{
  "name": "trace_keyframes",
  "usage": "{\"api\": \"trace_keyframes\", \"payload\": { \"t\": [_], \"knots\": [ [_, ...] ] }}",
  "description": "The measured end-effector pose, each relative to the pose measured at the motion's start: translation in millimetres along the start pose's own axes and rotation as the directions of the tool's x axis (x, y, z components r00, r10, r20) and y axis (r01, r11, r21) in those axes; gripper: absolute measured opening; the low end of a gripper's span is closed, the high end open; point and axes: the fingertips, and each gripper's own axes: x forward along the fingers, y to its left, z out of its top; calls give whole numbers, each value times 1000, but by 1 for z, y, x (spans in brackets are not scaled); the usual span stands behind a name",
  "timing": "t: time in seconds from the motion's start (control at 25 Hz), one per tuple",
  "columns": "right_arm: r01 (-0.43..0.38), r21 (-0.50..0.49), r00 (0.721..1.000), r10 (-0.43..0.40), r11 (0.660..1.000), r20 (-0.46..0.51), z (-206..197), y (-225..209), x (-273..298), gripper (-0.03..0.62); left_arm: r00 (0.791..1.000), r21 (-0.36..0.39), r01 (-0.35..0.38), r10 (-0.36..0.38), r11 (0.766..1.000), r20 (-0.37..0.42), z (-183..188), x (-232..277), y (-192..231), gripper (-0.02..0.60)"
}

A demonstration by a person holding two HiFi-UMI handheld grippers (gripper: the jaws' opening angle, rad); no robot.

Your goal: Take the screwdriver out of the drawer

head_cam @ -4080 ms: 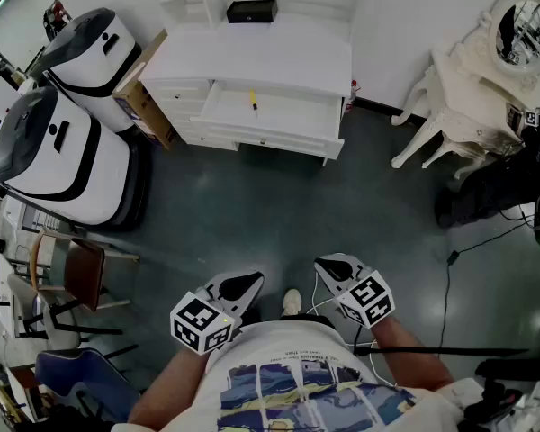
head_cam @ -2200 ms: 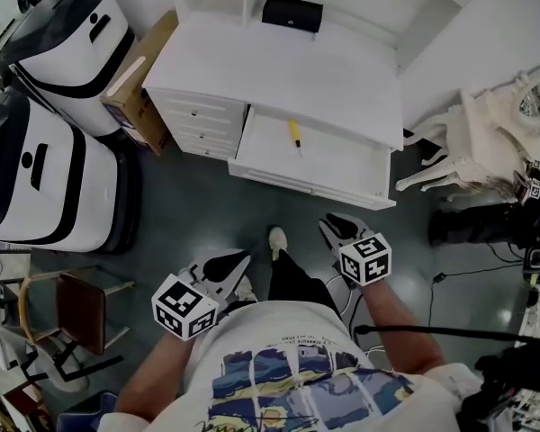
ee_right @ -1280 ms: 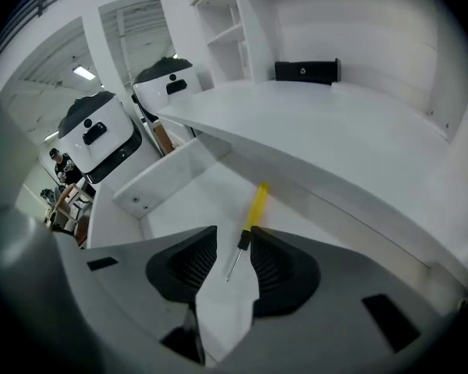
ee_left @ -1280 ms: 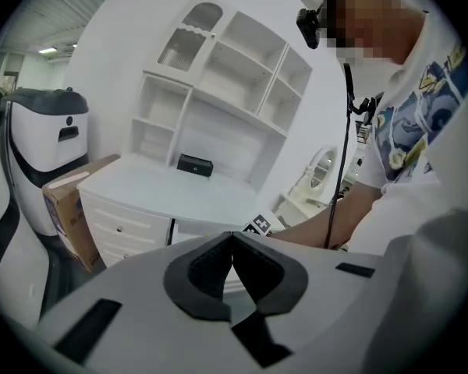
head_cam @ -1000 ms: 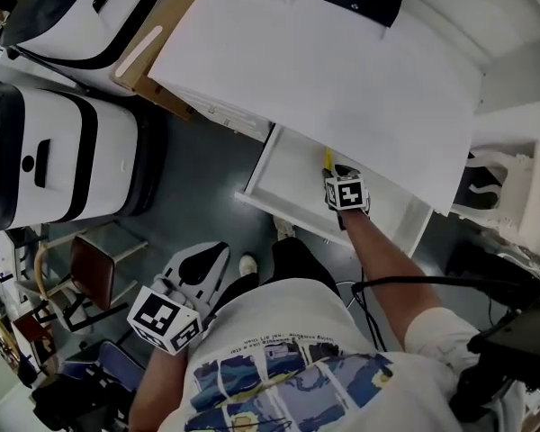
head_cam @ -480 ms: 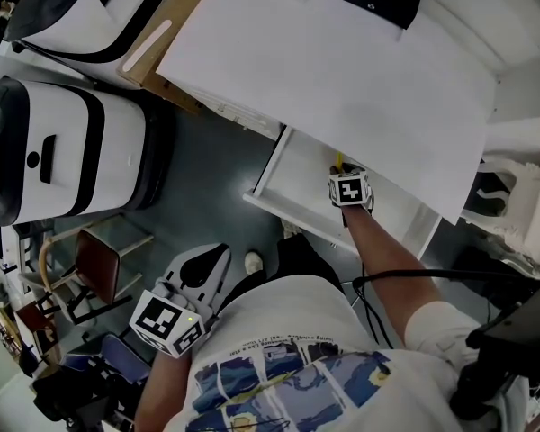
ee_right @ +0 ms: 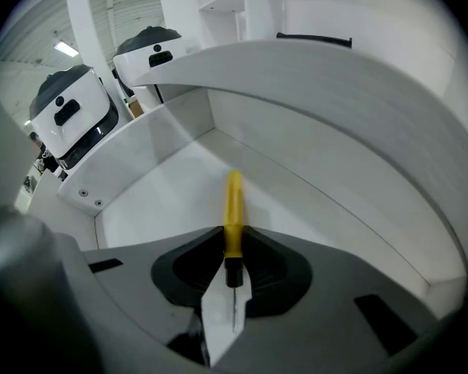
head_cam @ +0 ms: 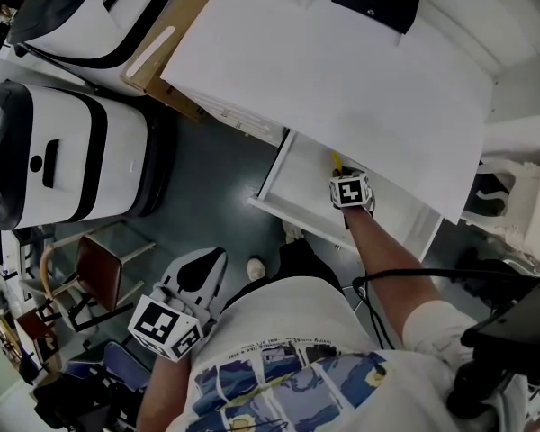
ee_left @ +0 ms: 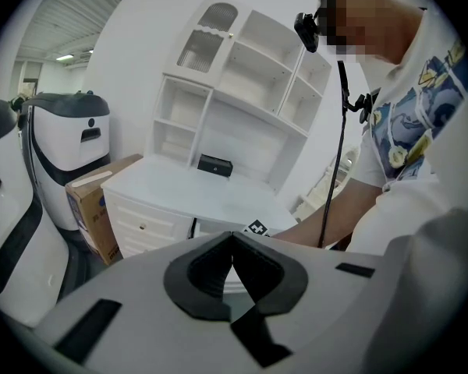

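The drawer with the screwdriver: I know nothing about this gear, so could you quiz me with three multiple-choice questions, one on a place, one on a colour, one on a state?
1. Where is the screwdriver?
A) on the desk top
B) in the drawer
C) on the floor

2. What colour is its handle?
A) red
B) blue
C) yellow

3. How do the jaws of the left gripper stand?
A) together, nothing between them
B) wide apart
C) clamped on a box

Answers:
1 B: the right gripper view shows it inside the drawer's white walls.
2 C: the handle shows yellow in that view and in the head view.
3 A: the left gripper view shows the jaws meeting with nothing held.
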Motion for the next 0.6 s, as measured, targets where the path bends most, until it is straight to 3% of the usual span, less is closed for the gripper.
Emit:
{"api": "trace_keyframes", "payload": {
  "t": [0.6],
  "knots": [
    [-35, -87, 999, 37, 996, 20, 0, 31, -42, 91, 996, 39, 66, -68, 997, 48, -11, -28, 4, 14]
  ]
}}
